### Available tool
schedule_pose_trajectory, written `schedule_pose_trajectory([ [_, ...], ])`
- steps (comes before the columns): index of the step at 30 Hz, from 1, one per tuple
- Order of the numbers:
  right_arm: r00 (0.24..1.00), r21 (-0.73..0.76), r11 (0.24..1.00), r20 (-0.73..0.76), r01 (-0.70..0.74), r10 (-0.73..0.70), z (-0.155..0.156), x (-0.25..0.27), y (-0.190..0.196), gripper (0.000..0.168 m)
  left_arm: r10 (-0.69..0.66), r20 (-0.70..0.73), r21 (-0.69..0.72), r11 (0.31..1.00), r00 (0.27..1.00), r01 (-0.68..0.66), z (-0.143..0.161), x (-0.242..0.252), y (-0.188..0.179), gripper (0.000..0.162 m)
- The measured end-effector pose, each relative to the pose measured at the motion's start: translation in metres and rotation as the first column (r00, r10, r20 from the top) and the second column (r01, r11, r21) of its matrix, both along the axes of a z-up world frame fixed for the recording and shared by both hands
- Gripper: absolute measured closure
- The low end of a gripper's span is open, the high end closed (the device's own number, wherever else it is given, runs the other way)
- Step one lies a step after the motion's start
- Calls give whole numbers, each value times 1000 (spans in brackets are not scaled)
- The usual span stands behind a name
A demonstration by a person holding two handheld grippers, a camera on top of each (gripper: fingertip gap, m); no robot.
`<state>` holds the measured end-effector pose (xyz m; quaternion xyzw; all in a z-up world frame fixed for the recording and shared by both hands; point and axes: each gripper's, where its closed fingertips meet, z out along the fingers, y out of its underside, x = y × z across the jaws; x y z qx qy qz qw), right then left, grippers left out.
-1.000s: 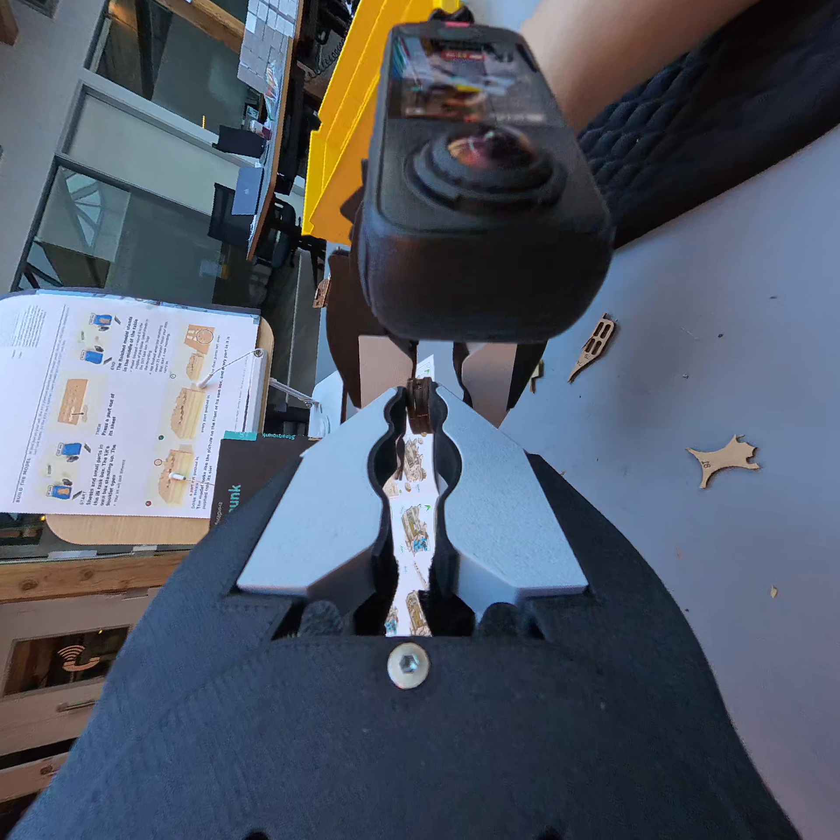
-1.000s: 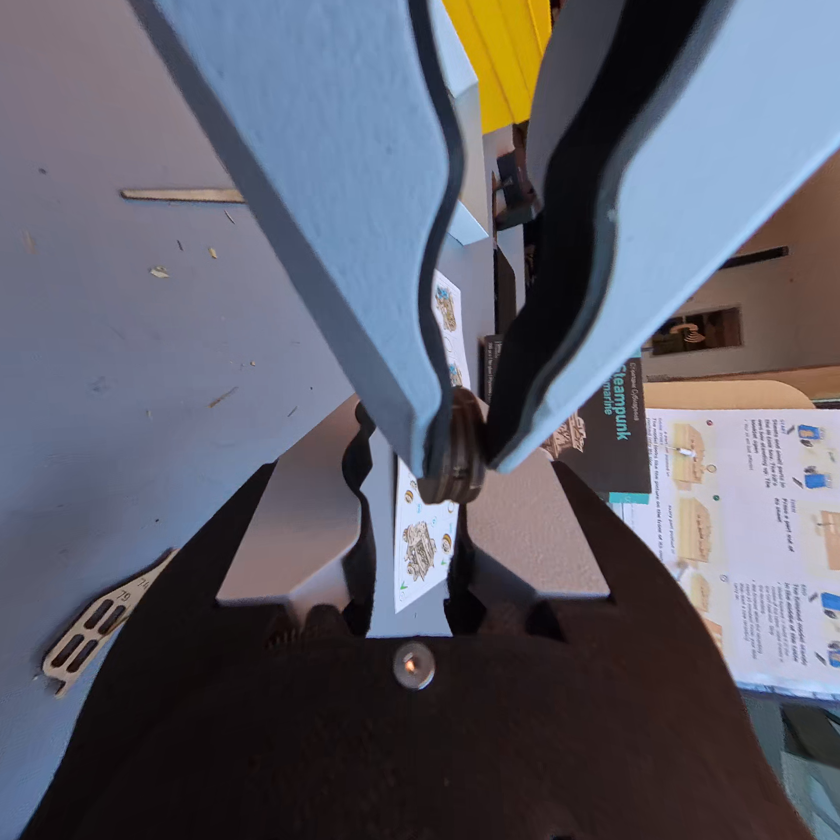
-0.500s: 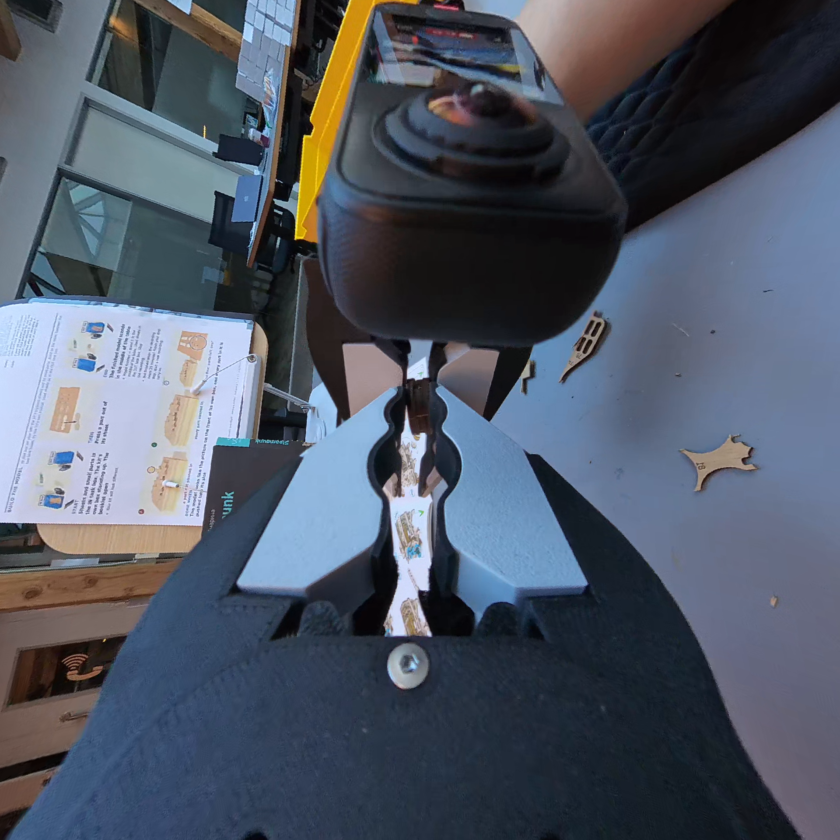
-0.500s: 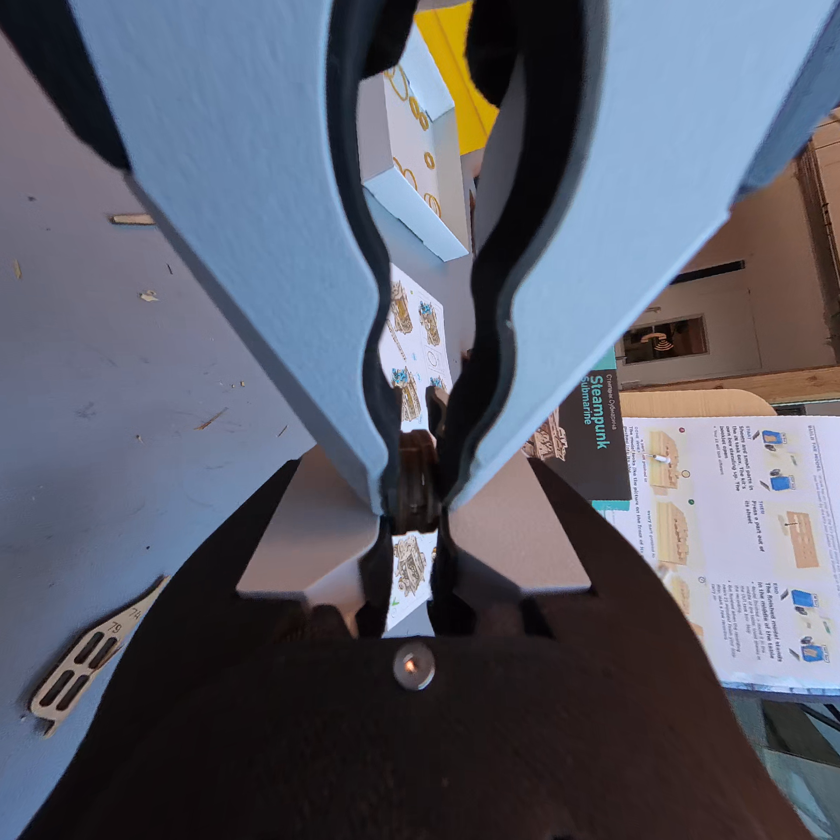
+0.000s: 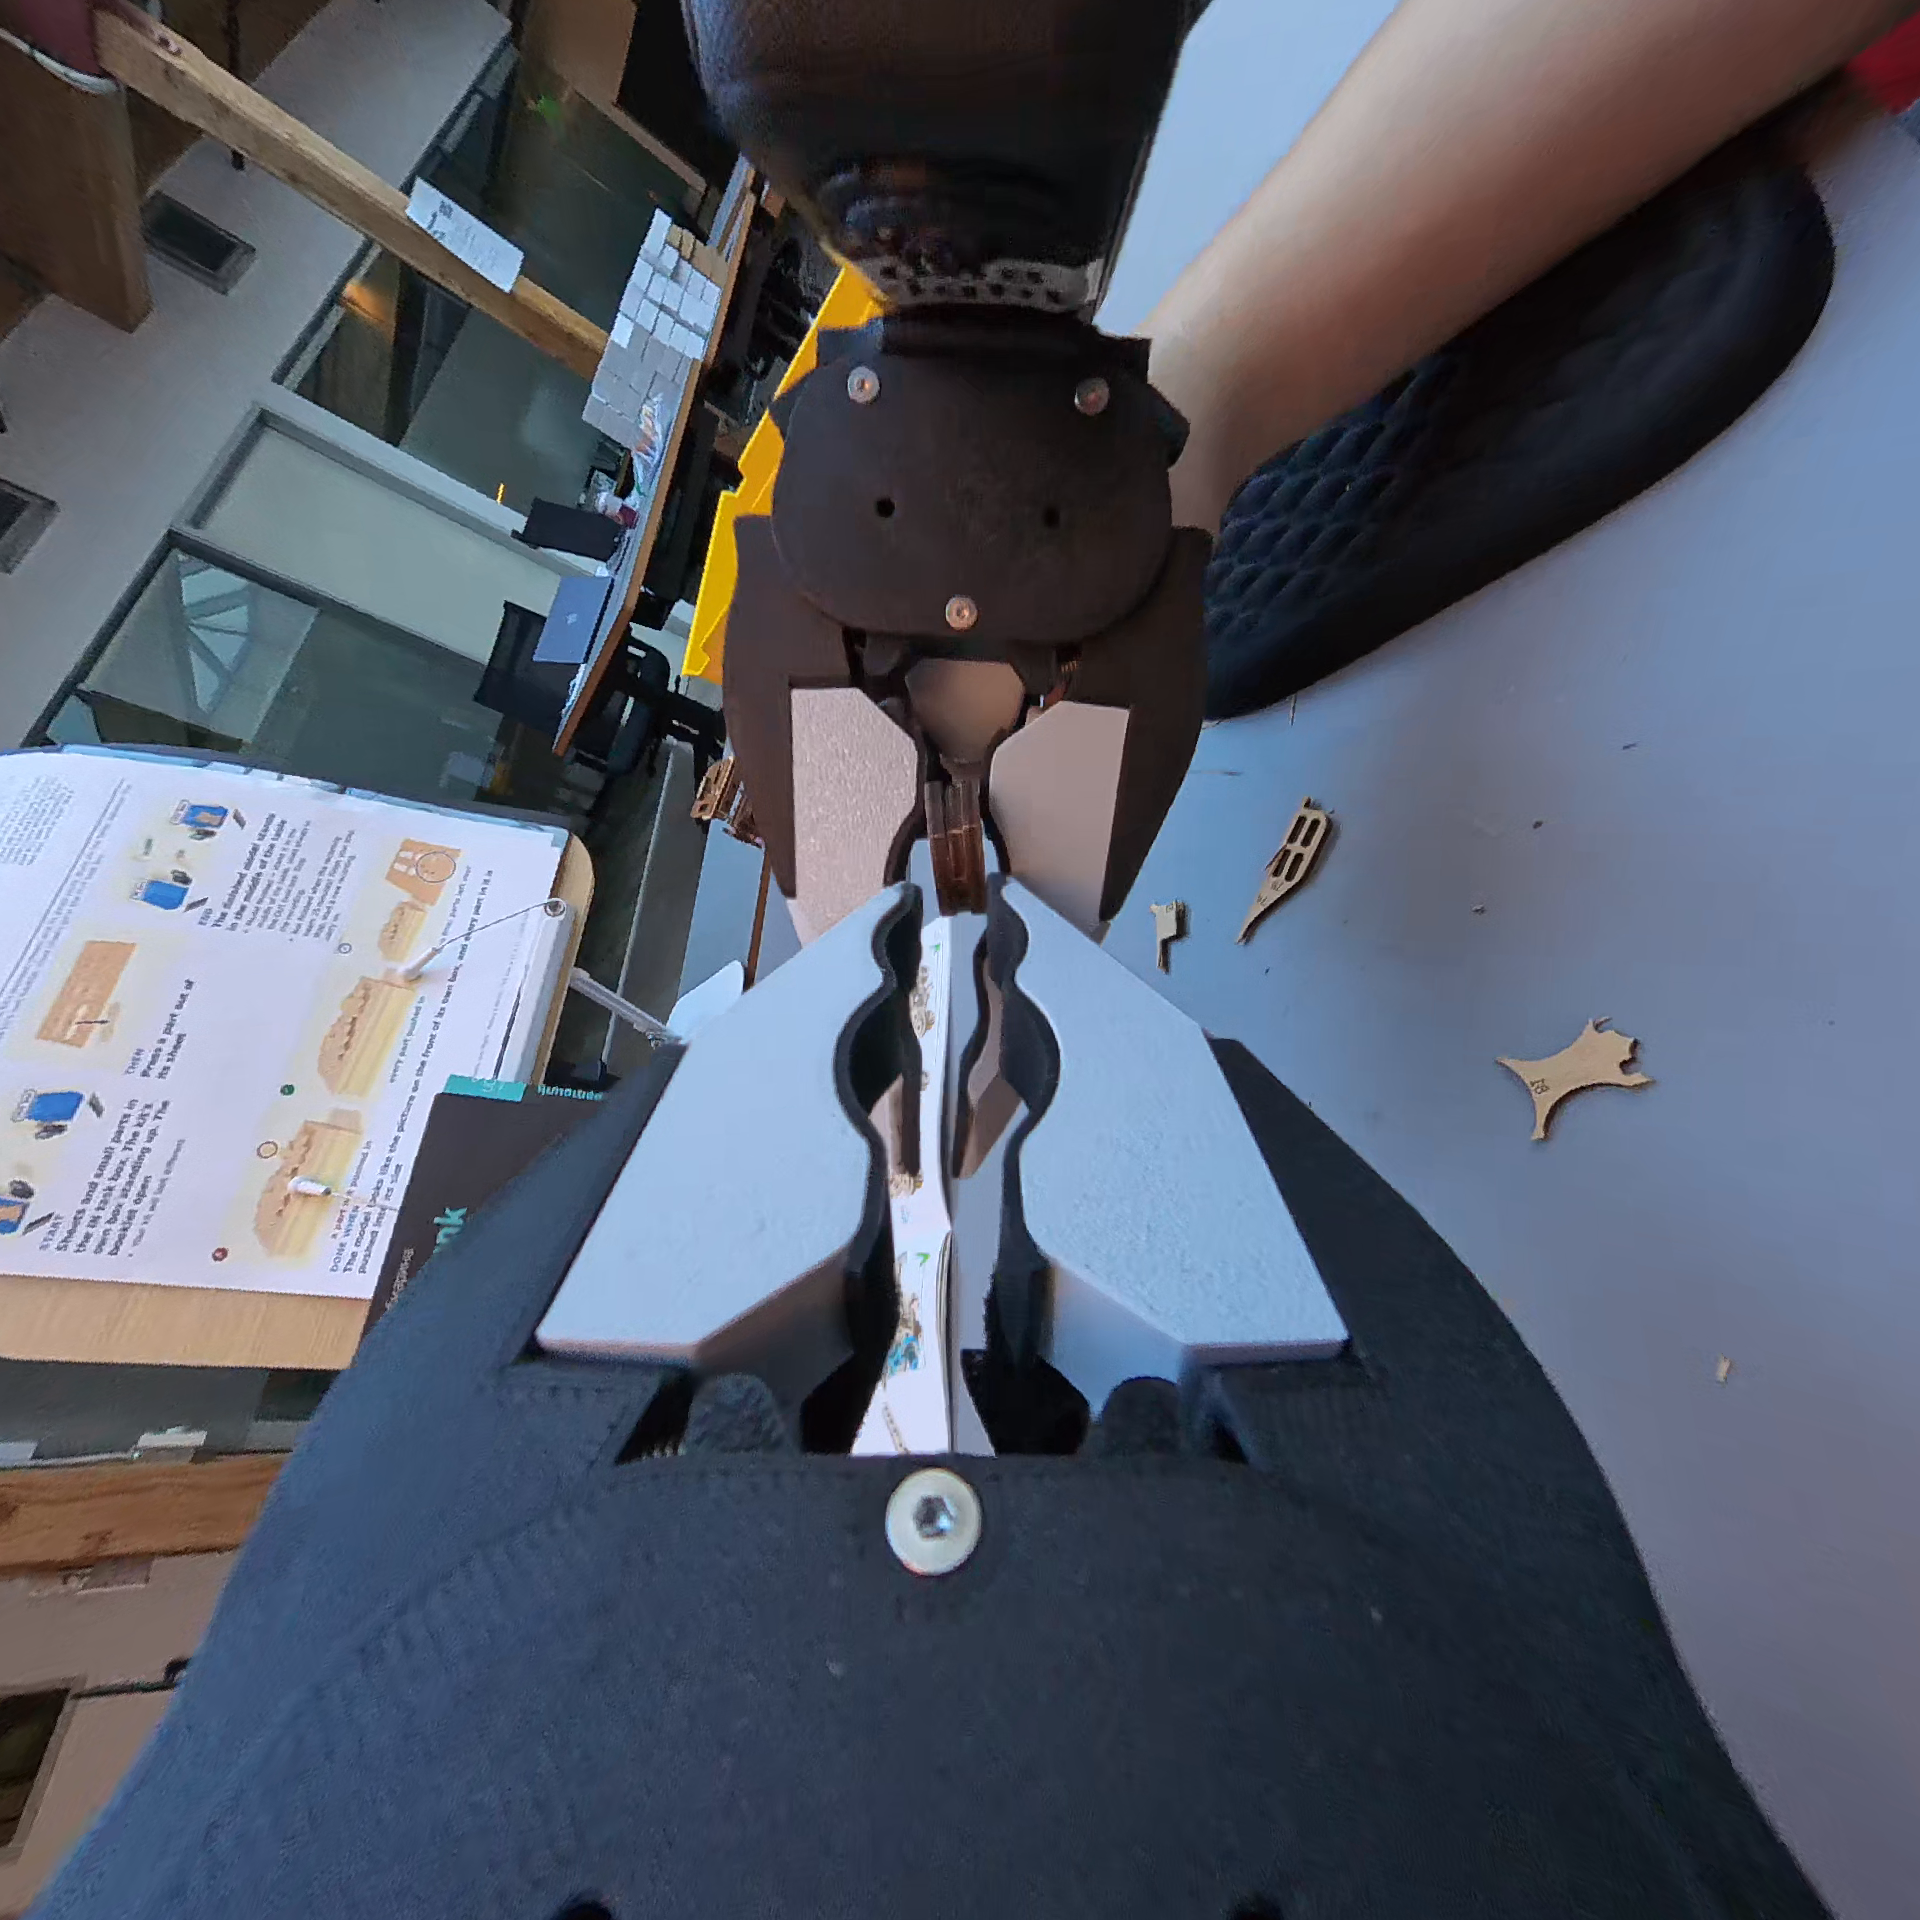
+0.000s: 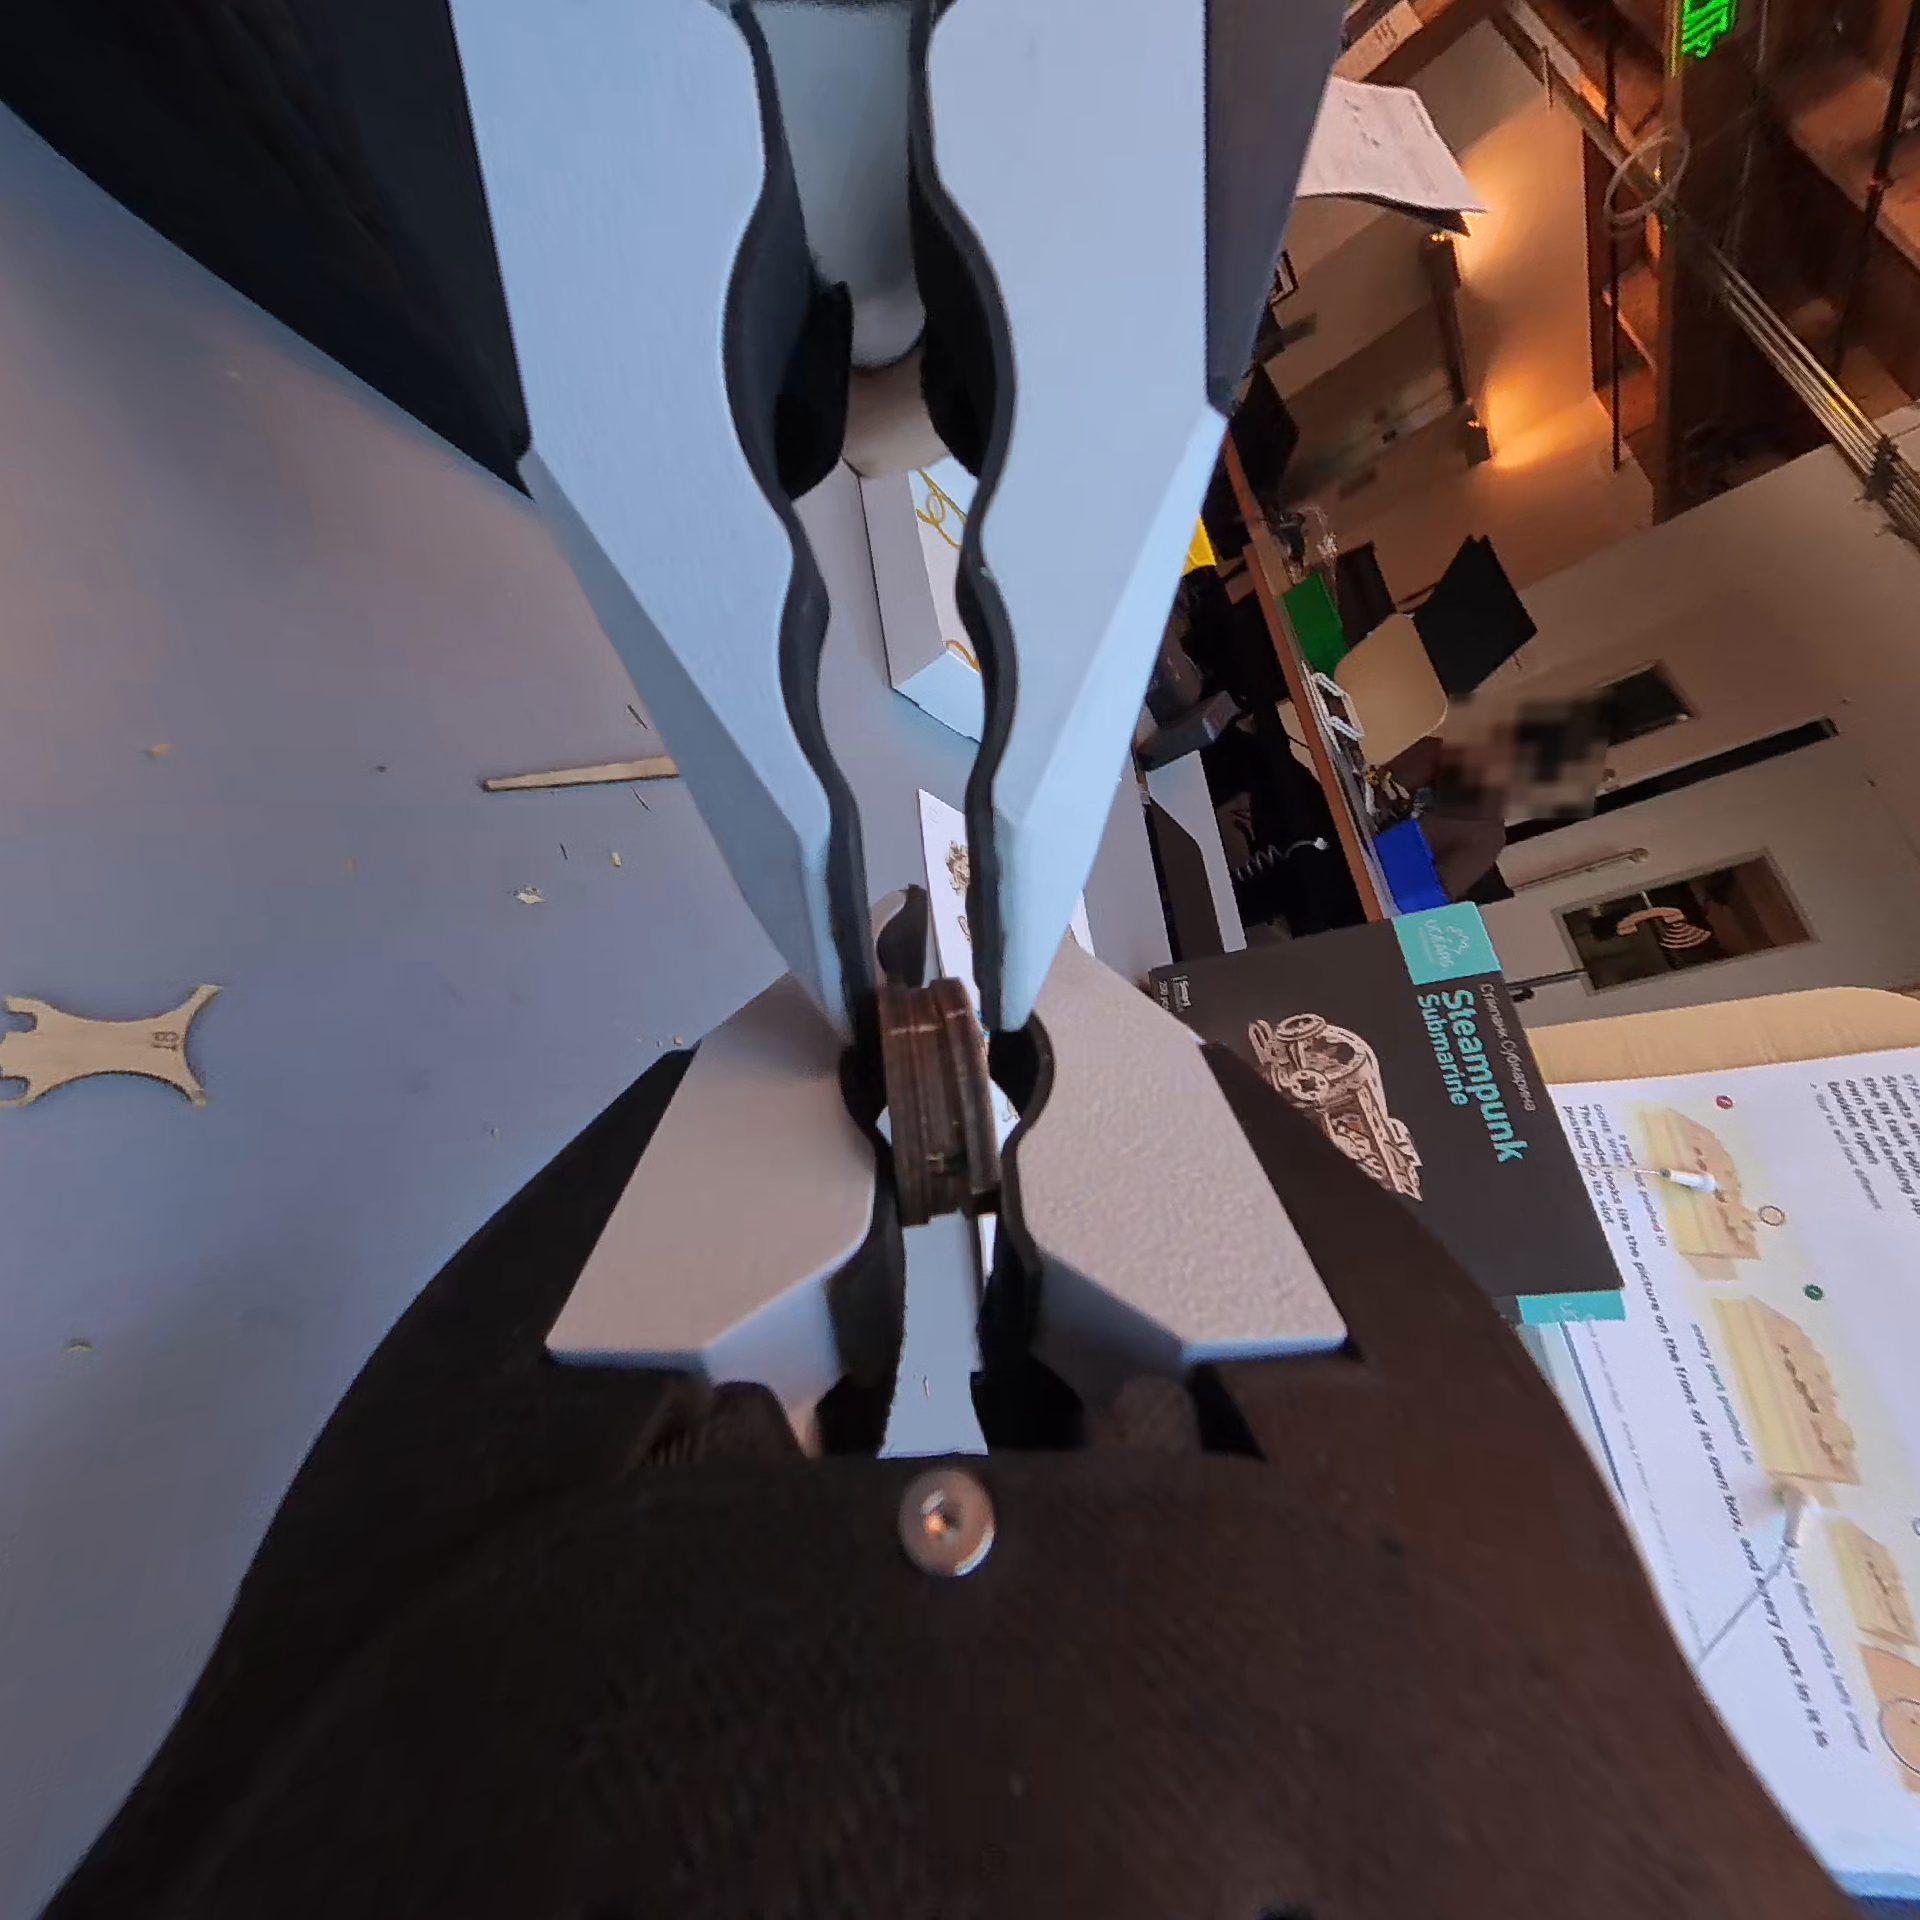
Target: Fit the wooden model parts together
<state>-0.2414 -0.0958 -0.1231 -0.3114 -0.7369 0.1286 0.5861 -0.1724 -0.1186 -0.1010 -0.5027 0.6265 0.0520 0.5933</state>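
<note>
A small stack of dark wooden discs [image 6: 935, 1091] is held in the air between both grippers, which face each other tip to tip. My right gripper [image 6: 940, 1049] is shut on the stack's sides, with the stack well back between its fingers. My left gripper [image 6: 925, 1003] comes in from above and pinches the stack's far edge. In the left wrist view my left gripper [image 5: 951, 904] has its tips at the near end of the disc stack [image 5: 956, 852], and the right gripper [image 5: 951, 831] holds the stack from beyond. The far side of the stack is hidden.
Loose flat wooden pieces lie on the grey table [image 5: 1714, 883]: a star-like one [image 5: 1574, 1075], a slotted one [image 5: 1288, 868], a thin strip [image 6: 577, 774]. An instruction sheet [image 5: 239, 1029] and a dark kit box [image 6: 1392, 1101] stand at the side. A forearm [image 5: 1403, 260] rests on a black cushion [image 5: 1507, 447]. One gripper's finger ends stand about 7 cm off the other's.
The right gripper has swung up and into line with the left one, so its camera has left the view. The disc stack now sits deeper between the right fingers. Both stay shut on it.
</note>
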Motion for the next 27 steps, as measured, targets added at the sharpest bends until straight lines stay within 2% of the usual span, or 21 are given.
schedule_pose_trajectory([
  [5, 1000, 12, 1000, 7, 11, -11, -2, 1, 2, 162, 11, -32, 41, 999, 999, -9, -3, 1, 3, 155],
  [8, 989, 91, 988, 70, 125, -131, -9, 2, 17, 144, 63, -83, 71, 996, 995, -57, -4, -2, 8, 155],
  [10, 984, 139, 981, 92, 137, -150, -13, 1, 18, 142, 75, -120, 65, 996, 990, -68, -7, -3, 9, 155],
  [19, 986, 166, 978, 83, 129, -145, -12, 2, 16, 152, 57, -143, 20, 998, 988, -54, -11, 0, 8, 155],
  [21, 985, 167, 977, 91, 130, -146, -15, 2, 16, 159, 52, -151, 16, 999, 987, -50, -14, 1, 8, 155],
  [27, 986, 144, 982, 93, 123, -138, -15, 2, 15, 160, 47, -139, 22, 999, 989, -45, -14, 1, 7, 155],
])
